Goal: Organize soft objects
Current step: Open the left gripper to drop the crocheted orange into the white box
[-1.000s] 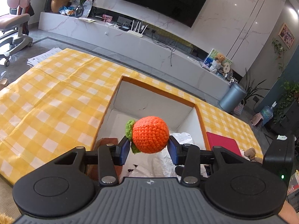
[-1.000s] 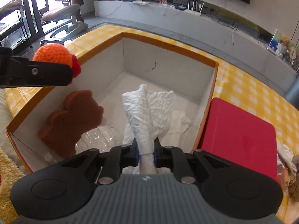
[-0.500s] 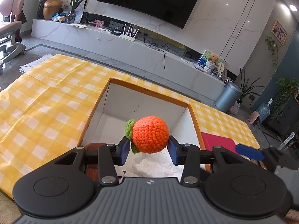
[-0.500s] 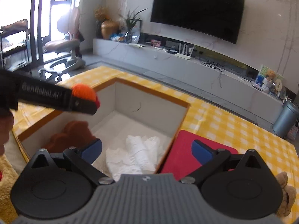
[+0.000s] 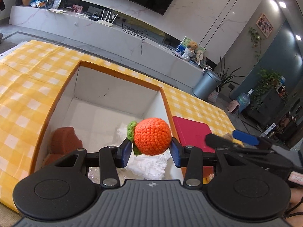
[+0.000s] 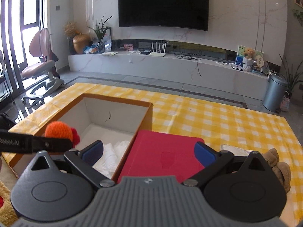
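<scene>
My left gripper (image 5: pixel 151 152) is shut on a crocheted orange (image 5: pixel 152 136) with a green leaf, held above the near right part of an open orange-rimmed box (image 5: pixel 113 92). In the box lie a brown sponge (image 5: pixel 63 141) at the left and crumpled white cloth (image 5: pixel 145 165) near the front. My right gripper (image 6: pixel 149 152) stands wide open with nothing between its blue pads, above the box's right wall and a red flat pad (image 6: pixel 164 155). The orange (image 6: pixel 58 130) and the white cloth (image 6: pixel 111 157) also show in the right wrist view.
The box (image 6: pixel 113 102) sits on a yellow checked cloth (image 6: pixel 217 121). A brown plush toy (image 6: pixel 280 168) lies at the right beside a pale flat item (image 6: pixel 234 148). Yellow fuzzy plush (image 6: pixel 5 208) shows at the lower left. A TV bench and a grey bin (image 6: pixel 274 92) stand beyond.
My right gripper let go of the white cloth, which now lies in the box, then opened wide, rose and drew back to the right. My left gripper shifted slightly right, still holding the orange.
</scene>
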